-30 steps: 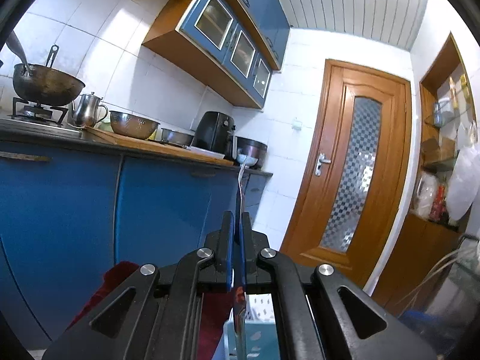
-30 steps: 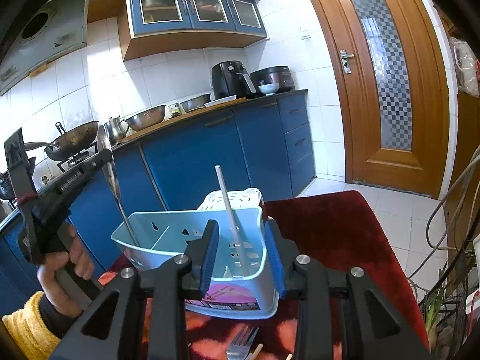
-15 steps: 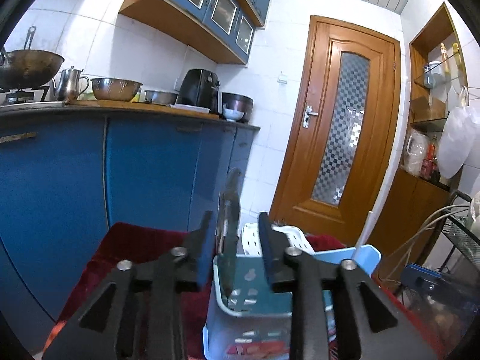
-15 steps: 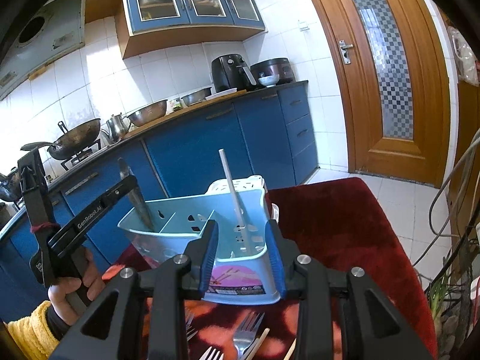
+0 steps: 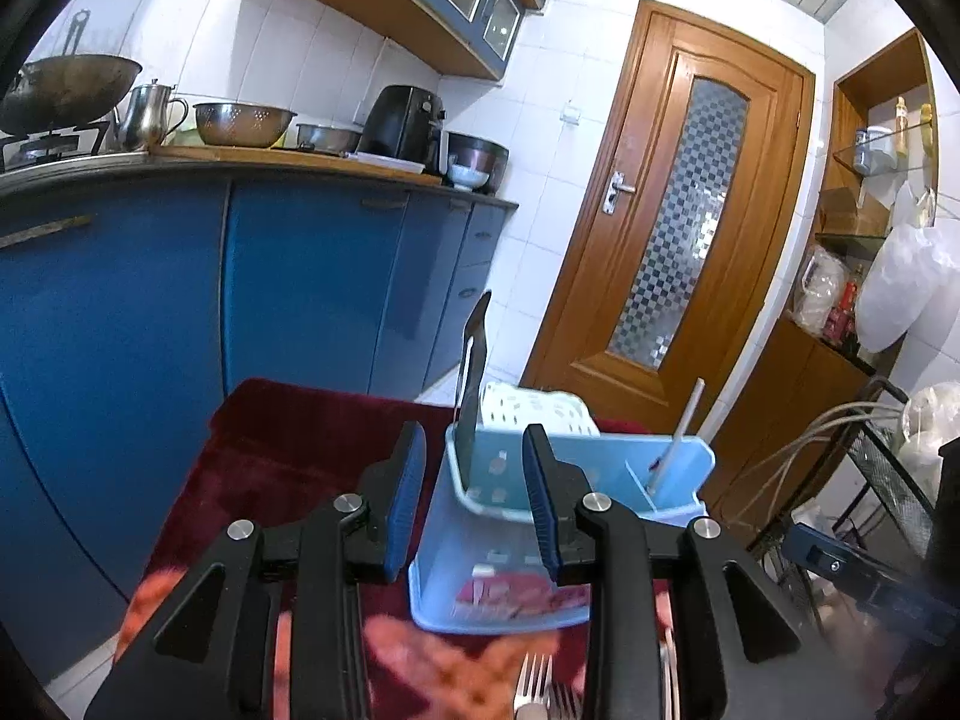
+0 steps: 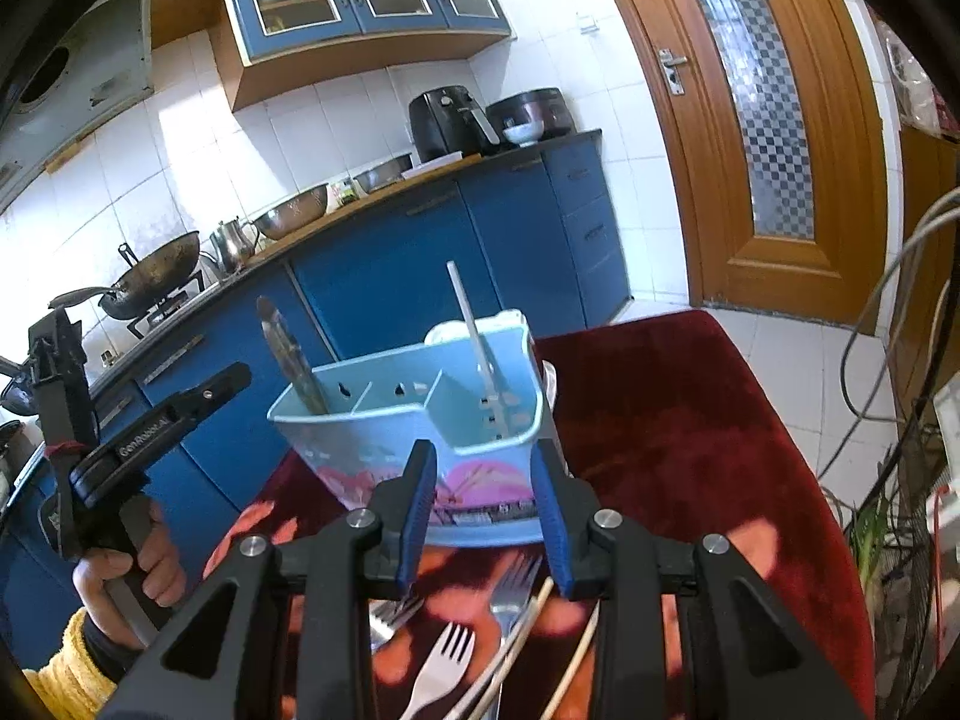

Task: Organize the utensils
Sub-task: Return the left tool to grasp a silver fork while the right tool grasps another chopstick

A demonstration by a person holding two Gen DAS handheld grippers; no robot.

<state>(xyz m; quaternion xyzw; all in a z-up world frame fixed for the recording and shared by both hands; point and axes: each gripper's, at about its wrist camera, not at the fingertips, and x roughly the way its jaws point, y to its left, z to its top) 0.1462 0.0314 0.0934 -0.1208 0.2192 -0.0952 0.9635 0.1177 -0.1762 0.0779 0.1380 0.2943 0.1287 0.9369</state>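
A light blue utensil caddy [image 5: 576, 480] [image 6: 384, 438] stands on a dark red cloth [image 6: 672, 420]. A metal spoon [image 5: 474, 354] [image 6: 291, 354] stands in its left compartment. A white straw-like stick [image 5: 681, 432] [image 6: 477, 348] stands in its right compartment. My left gripper [image 5: 474, 498] is open and empty just in front of the caddy; it also shows in the right wrist view [image 6: 228, 378]. My right gripper [image 6: 483, 510] is open and empty before the caddy. Forks [image 6: 444, 660] and chopsticks [image 6: 528, 636] lie on the cloth under it.
A white basket [image 5: 534, 411] sits behind the caddy. Blue cabinets [image 5: 300, 276] with a counter of pots and appliances run along the far side. A wooden door [image 5: 678, 228] is to the right. A wire rack with cables [image 6: 900, 480] stands right of the cloth.
My left gripper lowered the spoon into the caddy's left compartment, opened and drew back. The right gripper stayed open and tilted down a little toward the forks.
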